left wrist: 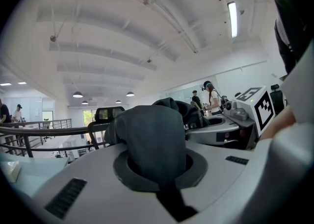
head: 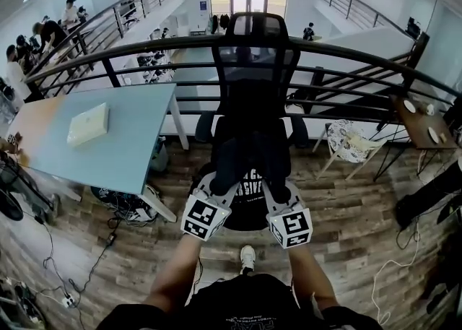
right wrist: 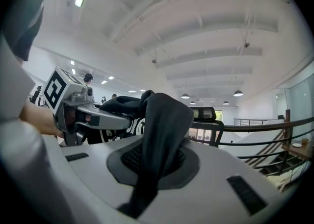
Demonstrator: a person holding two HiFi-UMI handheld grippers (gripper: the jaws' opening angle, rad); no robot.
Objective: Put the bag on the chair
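A black bag (head: 249, 180) with white print hangs between my two grippers, just in front of the seat of a black mesh-backed office chair (head: 253, 68). My left gripper (head: 216, 190) is shut on one black strap (left wrist: 152, 139) of the bag. My right gripper (head: 279, 193) is shut on the other strap (right wrist: 164, 125). In the left gripper view the chair's headrest (left wrist: 109, 114) shows behind the strap and the right gripper (left wrist: 235, 120) is beside it. In the right gripper view the headrest (right wrist: 205, 113) and the left gripper (right wrist: 83, 108) are visible. The bag hides the chair's seat.
A light blue table (head: 123, 155) with a white box (head: 88, 124) stands at the left. A dark railing (head: 346, 54) runs behind the chair. A white chair (head: 352, 144) and a small wooden table (head: 422, 130) stand at the right. Cables (head: 50, 278) lie on the floor at lower left.
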